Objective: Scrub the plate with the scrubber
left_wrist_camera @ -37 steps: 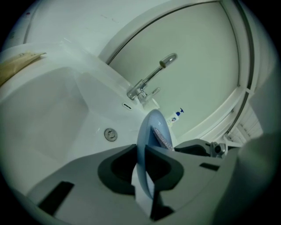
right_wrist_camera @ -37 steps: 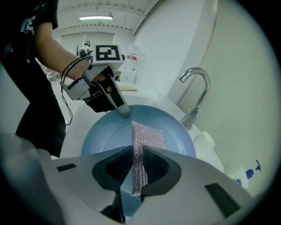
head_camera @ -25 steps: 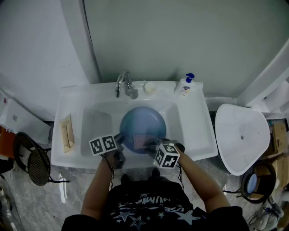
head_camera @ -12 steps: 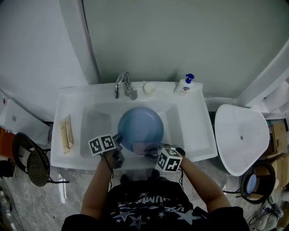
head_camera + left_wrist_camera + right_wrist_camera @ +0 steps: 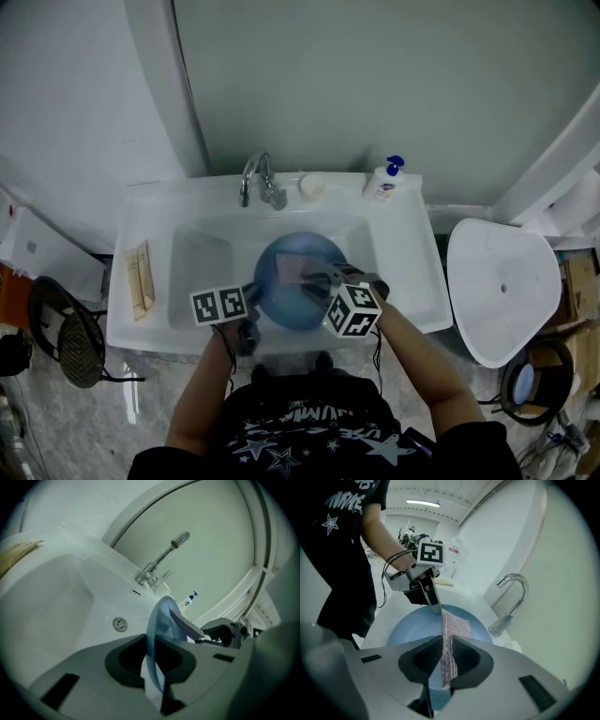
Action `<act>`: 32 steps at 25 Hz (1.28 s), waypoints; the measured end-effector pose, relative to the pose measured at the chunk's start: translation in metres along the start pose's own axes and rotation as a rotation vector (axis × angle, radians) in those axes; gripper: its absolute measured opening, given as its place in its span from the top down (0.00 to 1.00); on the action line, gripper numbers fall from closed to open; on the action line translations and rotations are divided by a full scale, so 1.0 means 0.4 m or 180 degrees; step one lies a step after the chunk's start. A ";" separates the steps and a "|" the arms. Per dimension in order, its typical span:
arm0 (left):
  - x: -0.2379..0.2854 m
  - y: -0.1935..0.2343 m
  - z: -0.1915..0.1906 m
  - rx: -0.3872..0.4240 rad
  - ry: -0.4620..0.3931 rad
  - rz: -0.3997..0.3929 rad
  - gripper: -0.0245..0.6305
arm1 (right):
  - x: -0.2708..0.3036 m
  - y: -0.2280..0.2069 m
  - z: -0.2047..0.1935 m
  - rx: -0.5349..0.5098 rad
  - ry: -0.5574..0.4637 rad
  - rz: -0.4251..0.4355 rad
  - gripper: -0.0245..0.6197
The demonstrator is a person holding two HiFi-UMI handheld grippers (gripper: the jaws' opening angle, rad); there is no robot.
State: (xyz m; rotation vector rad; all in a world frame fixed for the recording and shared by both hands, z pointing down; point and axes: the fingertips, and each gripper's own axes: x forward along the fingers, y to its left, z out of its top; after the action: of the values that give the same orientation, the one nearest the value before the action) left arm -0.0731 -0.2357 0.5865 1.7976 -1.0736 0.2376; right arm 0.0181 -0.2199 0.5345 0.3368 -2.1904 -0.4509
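Blue plate [image 5: 281, 309] sits pinched between our left gripper [image 5: 157, 651] jaws, above the sink [image 5: 403, 272]. Our right gripper [image 5: 445, 644] jaws squeeze the scrubber [image 5: 457, 625] against it. We are scrubbing; next, we guess, rub sideways.

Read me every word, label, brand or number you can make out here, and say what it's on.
Nothing reads clearly.
Black T-shirt: white lettering with stars, too blurred to read.
Pump bottle: label too small to read.
Left marker cube and right marker cube: black-and-white square patterns only, no words.
White sheet with a red mark on the far wall, right gripper view: too blurred to read.
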 end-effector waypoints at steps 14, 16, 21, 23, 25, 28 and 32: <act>-0.025 -0.033 -0.005 -0.0012 -0.0048 -0.0071 0.91 | 0.024 -0.052 -0.051 -0.0165 0.0202 0.0095 0.85; -0.028 -0.031 0.002 0.0039 -0.0093 -0.0012 0.91 | 0.026 -0.050 -0.067 -0.0021 0.0246 0.0078 0.85; -0.023 -0.021 0.014 -0.0196 -0.0165 -0.0048 0.90 | 0.026 -0.027 -0.105 0.0340 0.0315 0.0080 0.85; -0.021 -0.013 0.016 -0.0276 -0.0180 -0.0050 0.90 | 0.023 -0.010 -0.114 0.0423 0.0328 0.0121 0.85; -0.019 -0.007 0.018 -0.0306 -0.0188 -0.0037 0.90 | 0.022 0.009 -0.121 0.0503 0.0338 0.0172 0.85; -0.016 -0.001 0.023 -0.0334 -0.0199 -0.0020 0.90 | 0.019 0.033 -0.127 0.0644 0.0334 0.0232 0.85; -0.014 0.009 0.032 -0.0399 -0.0249 0.0002 0.89 | 0.020 0.069 -0.120 0.0878 0.0262 0.0314 0.85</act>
State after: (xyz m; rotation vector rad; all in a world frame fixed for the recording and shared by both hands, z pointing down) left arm -0.0827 -0.2435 0.5794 1.7059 -1.1193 0.0985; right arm 0.0492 -0.2079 0.5793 0.3862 -2.1788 -0.0779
